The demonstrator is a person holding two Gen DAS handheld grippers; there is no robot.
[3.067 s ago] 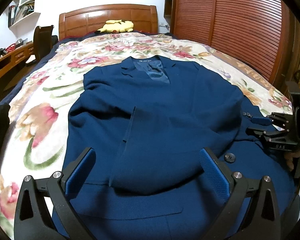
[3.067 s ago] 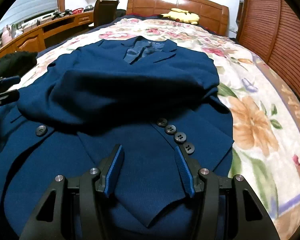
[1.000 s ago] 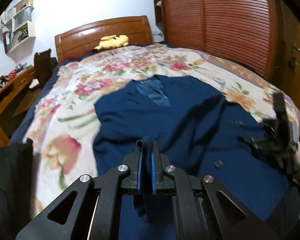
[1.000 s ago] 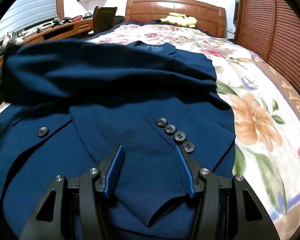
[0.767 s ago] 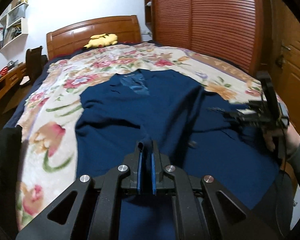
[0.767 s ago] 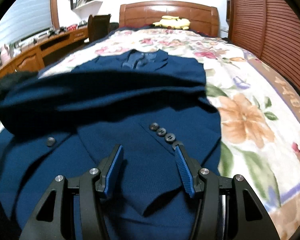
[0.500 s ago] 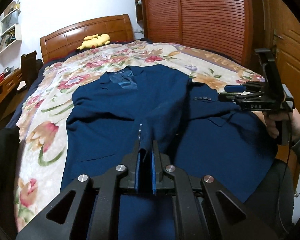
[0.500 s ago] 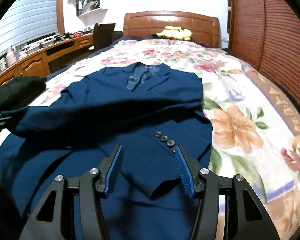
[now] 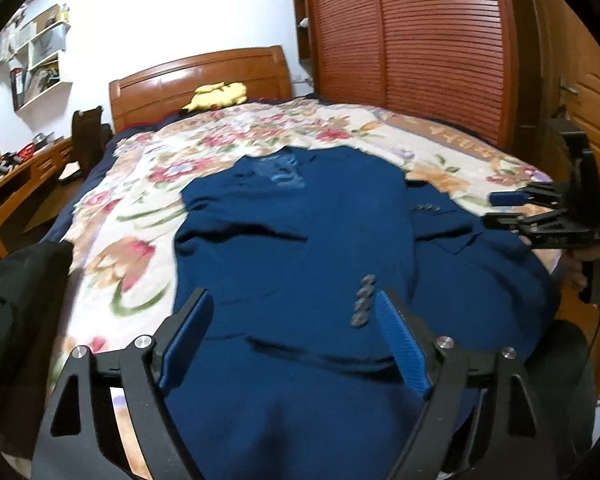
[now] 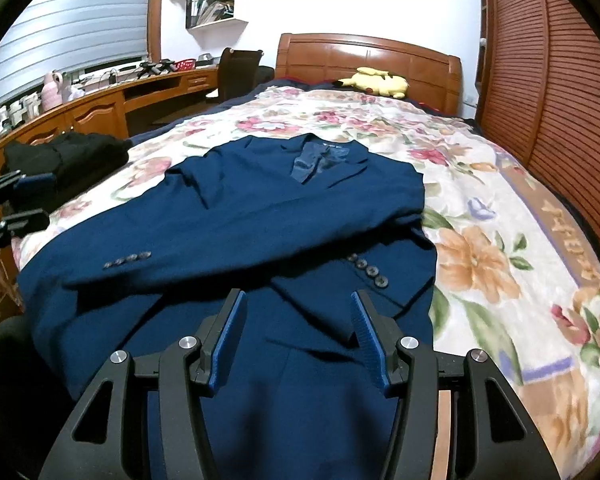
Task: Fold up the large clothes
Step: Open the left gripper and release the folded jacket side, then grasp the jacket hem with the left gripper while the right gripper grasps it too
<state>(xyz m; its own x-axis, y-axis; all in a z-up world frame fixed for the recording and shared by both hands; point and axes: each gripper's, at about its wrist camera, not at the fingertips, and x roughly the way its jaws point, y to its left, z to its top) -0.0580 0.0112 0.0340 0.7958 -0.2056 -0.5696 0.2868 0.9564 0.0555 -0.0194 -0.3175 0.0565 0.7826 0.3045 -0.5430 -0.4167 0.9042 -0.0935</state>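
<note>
- Navy suit jacket [image 10: 268, 216] lies face up on the floral bedspread [image 10: 500, 216], collar towards the wooden headboard [image 10: 368, 60], hem at the near edge of the bed
- Both sleeves are folded across the front of the jacket; the left-hand sleeve [image 10: 172, 256] lies diagonally over the chest with its cuff buttons [image 10: 126, 261] showing, and its end overlaps the other sleeve
- The right-hand sleeve's cuff carries a row of four buttons [image 10: 367, 270], lying just ahead of the right gripper
- Left gripper [image 9: 296, 344]: jaws have just been opening and stand wide apart; the blue pads [image 9: 400, 344] press on nothing, with jacket cloth and a row of cuff buttons [image 9: 363, 300] seen between them, below the tips
- Right gripper [image 10: 296, 336]: jaws part-way apart, nothing clamped; it hangs above the lower front of the jacket, and contact with the cloth cannot be confirmed
- In the left wrist view the right gripper [image 9: 504, 210] appears at the right edge, held by a hand [image 9: 580, 264] over the bed's side, fingers parted and bare
- In the right wrist view the left gripper [image 10: 32, 200] shows at the left edge, clear of the jacket, fingers parted
- Yellow plush toy [image 10: 376, 80] rests against the headboard
- Black garment [image 10: 64, 156] is heaped beside the bed's left side, apart from the jacket
- Wooden desk [image 10: 84, 108] with clutter runs along the left wall; slatted wardrobe doors [image 10: 560, 80] stand to the right
- Left wrist view is somewhat blurred, so fine details of the cloth are unclear
</note>
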